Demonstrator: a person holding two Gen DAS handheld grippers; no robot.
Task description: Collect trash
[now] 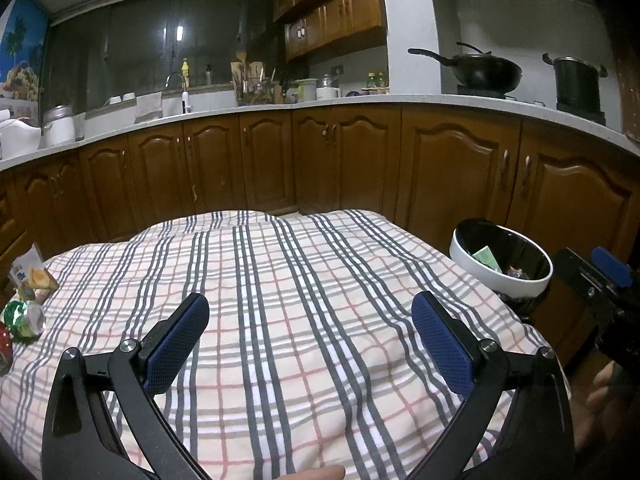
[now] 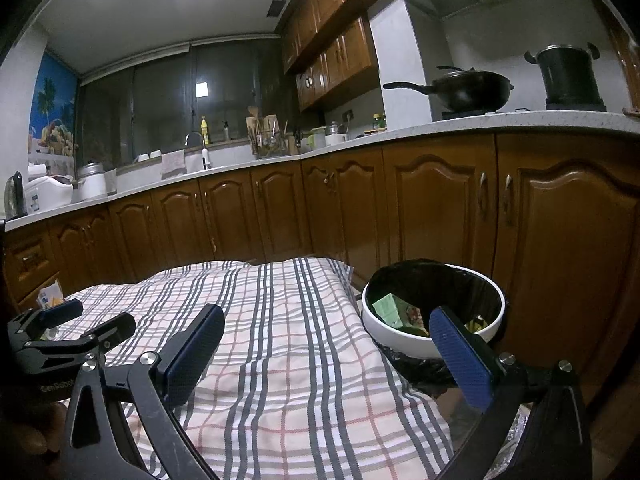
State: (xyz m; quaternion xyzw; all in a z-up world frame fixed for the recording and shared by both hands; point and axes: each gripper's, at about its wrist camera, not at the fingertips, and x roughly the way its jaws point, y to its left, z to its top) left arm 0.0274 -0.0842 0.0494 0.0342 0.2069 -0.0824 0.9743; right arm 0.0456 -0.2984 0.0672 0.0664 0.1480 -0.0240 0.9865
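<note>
Above plaid-clothed table, both tools spread wide, empty: left tool, right tool. Beside right edge, white bag-lined bin; wrappers at left edge.

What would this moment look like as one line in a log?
left gripper: open, empty | right gripper: open, empty | wrappers: on checked cloth, left edge | bin: beside cloth, holds trash

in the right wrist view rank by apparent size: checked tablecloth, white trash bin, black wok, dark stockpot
1. Checked grey-and-pink tablecloth
2. White round trash bin with black liner
3. Black wok and dark stockpot: alike; both far off, so unsure.
</note>
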